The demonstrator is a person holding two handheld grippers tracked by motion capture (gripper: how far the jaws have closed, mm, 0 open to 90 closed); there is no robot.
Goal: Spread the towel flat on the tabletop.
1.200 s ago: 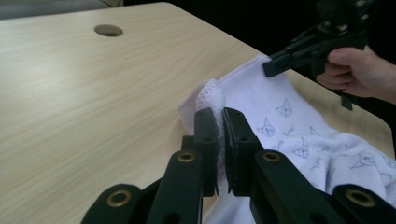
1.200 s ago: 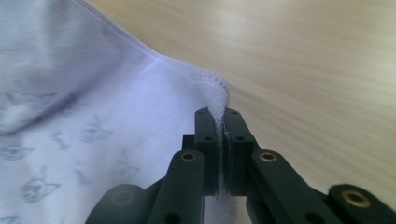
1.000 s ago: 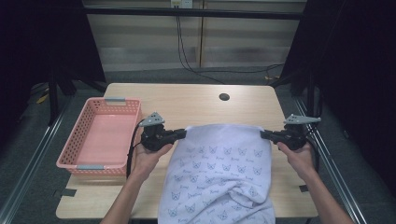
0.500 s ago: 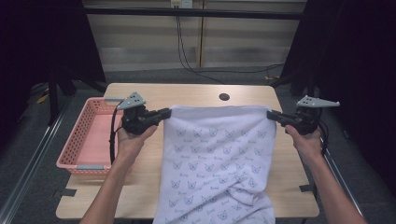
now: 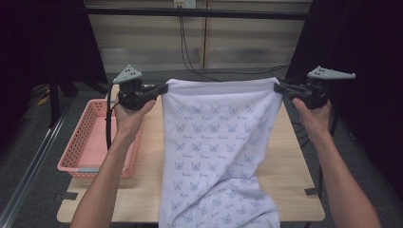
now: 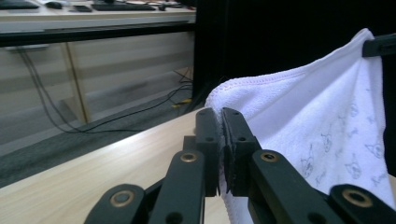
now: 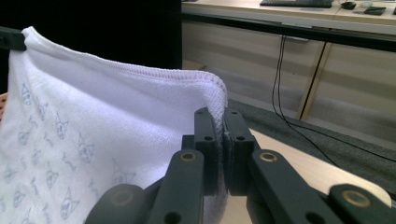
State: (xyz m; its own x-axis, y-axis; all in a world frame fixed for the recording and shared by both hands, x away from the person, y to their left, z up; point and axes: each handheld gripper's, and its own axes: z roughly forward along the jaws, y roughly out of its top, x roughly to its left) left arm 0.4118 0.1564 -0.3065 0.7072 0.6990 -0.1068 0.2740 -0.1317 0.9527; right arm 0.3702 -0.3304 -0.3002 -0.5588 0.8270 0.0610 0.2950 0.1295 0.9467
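White towel (image 5: 216, 152) with small cat prints held up by its two top corners, left tongs (image 5: 163, 89) clamped on one corner, right tongs (image 5: 277, 86) clamped on the other, lower end draped over the wooden worktop (image 5: 285, 166), pink basket (image 5: 90, 142) at the left

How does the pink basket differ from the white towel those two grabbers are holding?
The pink basket is stiff, open-meshed plastic resting on the table; the towel is soft white cloth printed with small cat faces, hanging from its top corners. The left gripper and right gripper clamp the towel; nothing touches the basket. Both overhang the table's near edge.
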